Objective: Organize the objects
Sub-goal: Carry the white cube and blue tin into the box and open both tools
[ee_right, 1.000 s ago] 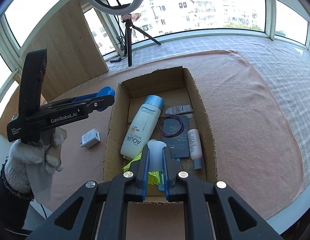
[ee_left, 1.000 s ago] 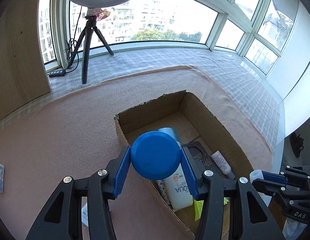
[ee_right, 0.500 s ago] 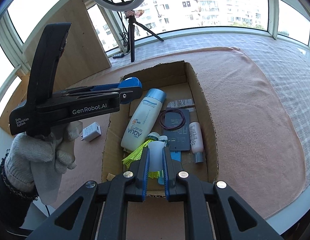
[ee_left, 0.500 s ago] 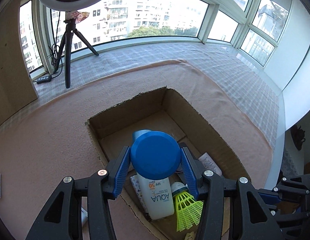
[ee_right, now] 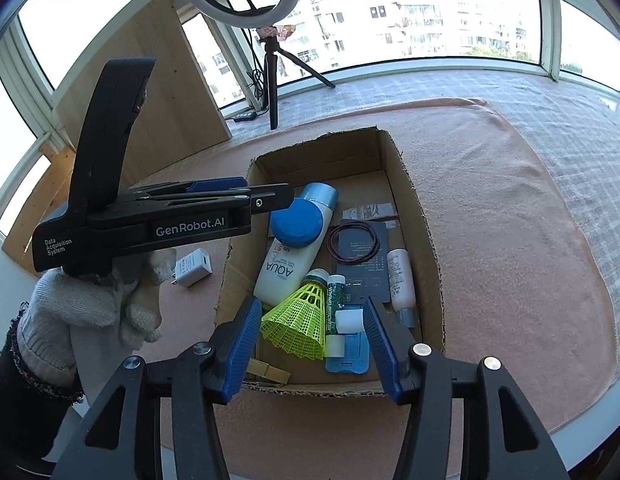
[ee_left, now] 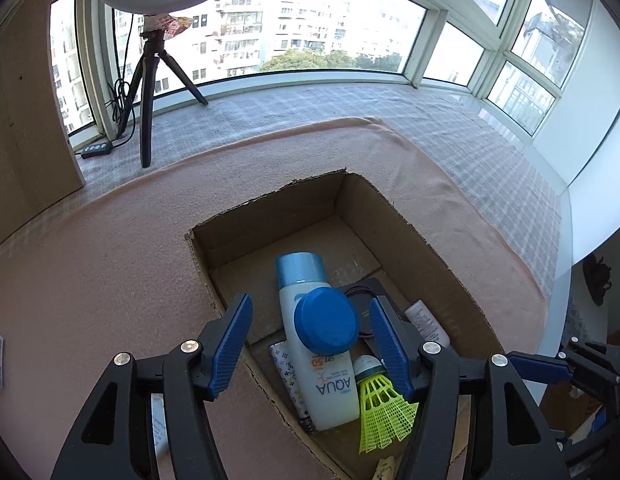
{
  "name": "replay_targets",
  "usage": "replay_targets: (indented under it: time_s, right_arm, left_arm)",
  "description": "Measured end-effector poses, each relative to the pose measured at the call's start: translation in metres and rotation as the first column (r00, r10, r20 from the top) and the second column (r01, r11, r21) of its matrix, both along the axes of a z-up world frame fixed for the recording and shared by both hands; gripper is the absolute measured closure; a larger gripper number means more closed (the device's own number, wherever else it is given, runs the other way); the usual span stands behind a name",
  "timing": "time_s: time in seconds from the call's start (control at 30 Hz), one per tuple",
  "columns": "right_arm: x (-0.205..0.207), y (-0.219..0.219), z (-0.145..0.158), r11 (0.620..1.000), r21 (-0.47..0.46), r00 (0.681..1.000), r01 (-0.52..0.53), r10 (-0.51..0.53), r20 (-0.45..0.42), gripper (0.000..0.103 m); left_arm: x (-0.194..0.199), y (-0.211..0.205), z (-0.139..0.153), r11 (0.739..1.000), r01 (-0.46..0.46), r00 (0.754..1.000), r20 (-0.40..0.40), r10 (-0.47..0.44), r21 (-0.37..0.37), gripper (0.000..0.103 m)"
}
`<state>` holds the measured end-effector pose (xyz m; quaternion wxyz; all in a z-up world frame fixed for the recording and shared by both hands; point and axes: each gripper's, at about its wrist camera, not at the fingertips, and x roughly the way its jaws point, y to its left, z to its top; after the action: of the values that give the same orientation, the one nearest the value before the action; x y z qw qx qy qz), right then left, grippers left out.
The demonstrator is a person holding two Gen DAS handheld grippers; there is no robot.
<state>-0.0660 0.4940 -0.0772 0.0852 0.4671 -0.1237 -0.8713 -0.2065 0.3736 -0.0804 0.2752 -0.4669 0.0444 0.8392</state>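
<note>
A round blue plastic lid (ee_left: 326,321) is seen on, or perhaps just above, the white sunscreen bottle (ee_left: 322,364) inside the brown cardboard box (ee_left: 426,248), between the spread-apart left gripper (ee_left: 312,344). The right gripper (ee_right: 310,344) is likewise spread, empty, at the box's near edge.

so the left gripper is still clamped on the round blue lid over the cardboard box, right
Not quite. In the left wrist view the left gripper is open, and the round blue lid sits free between its spread fingers, over the white AQUA sunscreen bottle in the cardboard box.
</note>
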Motion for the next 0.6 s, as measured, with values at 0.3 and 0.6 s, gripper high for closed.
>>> replay_targets:
  time_s: [0.3, 0.6]
  right_arm:
    - [0.006, -0.011, 0.004, 0.998, -0.061, 1.000, 0.020, -0.021, -0.015, 0.053]
    - [0.021, -0.028, 0.014, 0.990, -0.130, 0.998, 0.054, -0.059, -0.033, 0.053]
  left_arm:
    - [-0.002, -0.056, 0.000, 0.998, -0.067, 0.998, 0.011, 0.067, 0.005, 0.039]
    - [-0.024, -0.114, -0.029, 0.988, -0.138, 0.987, 0.072, 0.143, -0.070, 0.040]
